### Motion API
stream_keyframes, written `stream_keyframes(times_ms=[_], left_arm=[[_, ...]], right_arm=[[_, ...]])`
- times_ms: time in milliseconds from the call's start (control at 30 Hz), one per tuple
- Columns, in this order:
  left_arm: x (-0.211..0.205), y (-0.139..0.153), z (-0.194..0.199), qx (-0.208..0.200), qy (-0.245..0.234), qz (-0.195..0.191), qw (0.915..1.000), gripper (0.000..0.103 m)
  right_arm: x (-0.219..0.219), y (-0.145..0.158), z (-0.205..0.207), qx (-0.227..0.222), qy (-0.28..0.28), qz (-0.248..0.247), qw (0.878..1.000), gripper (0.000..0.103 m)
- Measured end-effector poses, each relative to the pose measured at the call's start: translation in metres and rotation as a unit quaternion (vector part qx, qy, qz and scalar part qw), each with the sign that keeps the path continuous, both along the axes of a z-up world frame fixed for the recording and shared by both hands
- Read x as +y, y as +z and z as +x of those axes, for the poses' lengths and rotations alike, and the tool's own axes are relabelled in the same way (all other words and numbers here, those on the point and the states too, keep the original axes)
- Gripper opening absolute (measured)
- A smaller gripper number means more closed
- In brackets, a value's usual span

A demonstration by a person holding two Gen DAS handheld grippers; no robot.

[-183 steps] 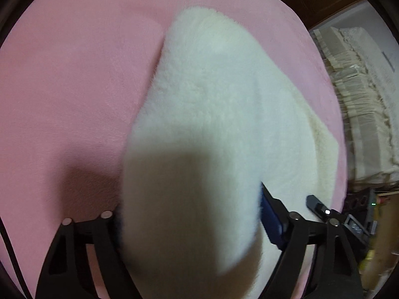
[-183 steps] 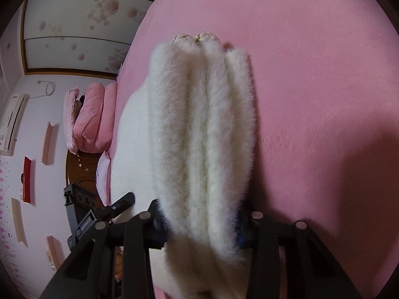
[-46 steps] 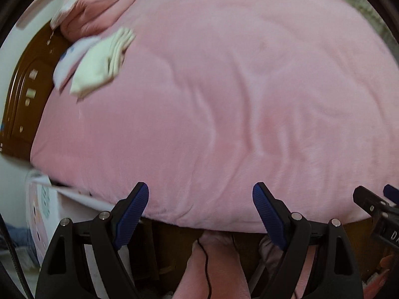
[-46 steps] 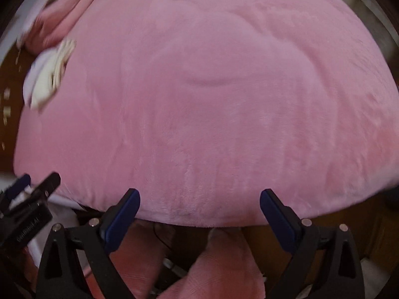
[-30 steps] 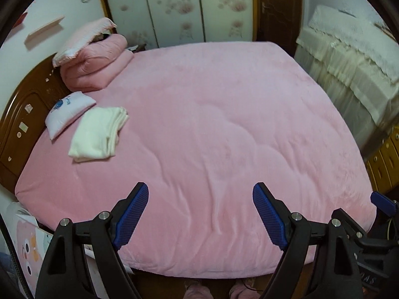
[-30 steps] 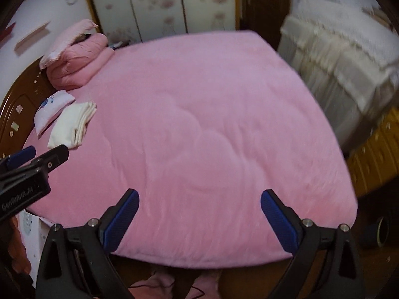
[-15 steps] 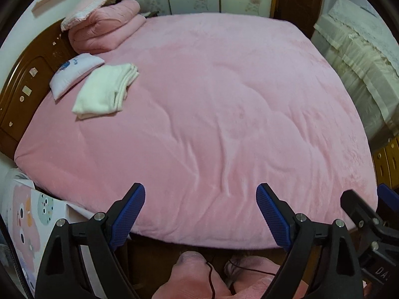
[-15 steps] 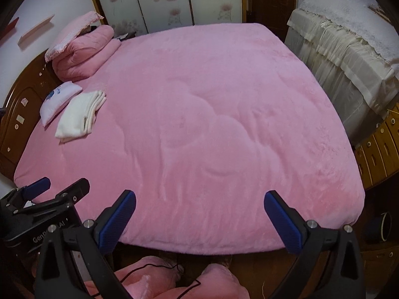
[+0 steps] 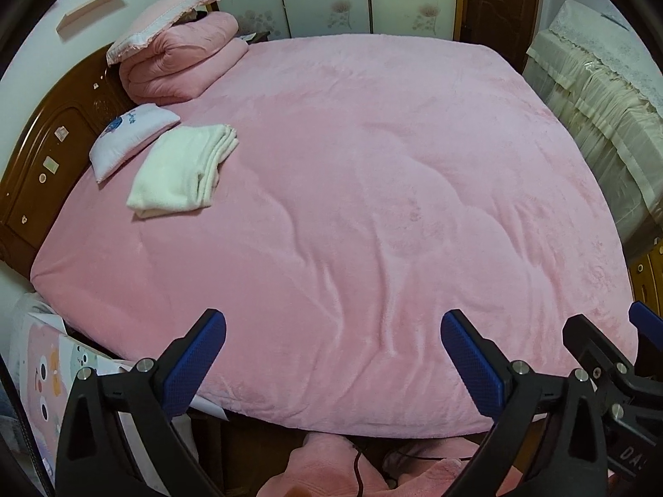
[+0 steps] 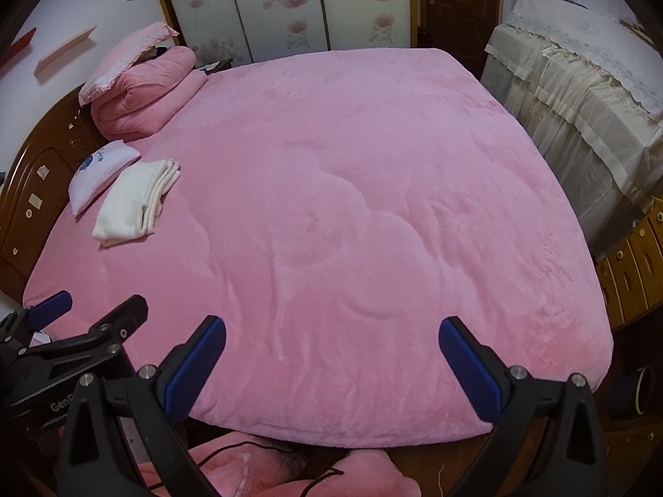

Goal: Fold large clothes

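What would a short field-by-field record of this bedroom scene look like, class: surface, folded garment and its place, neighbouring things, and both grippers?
surface: pink blanket covering the bed
garment: folded white garment, lying flat on the blanket near the headboard
beside it: small white pillow, touching the garment or nearly so
further back: rolled pink quilt with a pink pillow on top
left gripper: open, nothing between the jaws, which have just been opening
right gripper: open, holding nothing

Left tongs (image 9: 331, 356) and right tongs (image 10: 331, 356): black frames, blue textured pads, silver screws, white lettering, pink fuzzy trousers (image 9: 331, 468)
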State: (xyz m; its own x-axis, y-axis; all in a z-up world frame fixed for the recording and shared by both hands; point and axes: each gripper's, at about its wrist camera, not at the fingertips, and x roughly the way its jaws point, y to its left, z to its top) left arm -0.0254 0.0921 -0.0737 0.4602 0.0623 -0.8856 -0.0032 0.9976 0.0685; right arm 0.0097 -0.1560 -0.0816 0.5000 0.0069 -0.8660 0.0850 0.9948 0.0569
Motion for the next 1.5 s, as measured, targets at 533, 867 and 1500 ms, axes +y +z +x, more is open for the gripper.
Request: stream_keyframes(times_ms=[533, 867, 1500], left_arm=[[-0.004, 0.000, 0.004, 0.015, -0.023, -0.005, 0.9996, 0.103], [-0.001, -0.004, -0.002, 0.033, -0.021, -0.031, 0.9988, 0.103], [-0.008, -0.009, -0.005, 0.043, -0.021, -0.047, 0.9977, 0.102]], right_arm=[[-0.001, 0.010, -0.001, 0.002, -0.013, -0.009, 1.000, 0.103], [-0.003, 0.008, -0.005, 0.013, -0.016, -0.012, 1.000, 0.103], [-0.017, 0.005, -0.007, 0.028, -0.022, -0.013, 0.999, 0.103]])
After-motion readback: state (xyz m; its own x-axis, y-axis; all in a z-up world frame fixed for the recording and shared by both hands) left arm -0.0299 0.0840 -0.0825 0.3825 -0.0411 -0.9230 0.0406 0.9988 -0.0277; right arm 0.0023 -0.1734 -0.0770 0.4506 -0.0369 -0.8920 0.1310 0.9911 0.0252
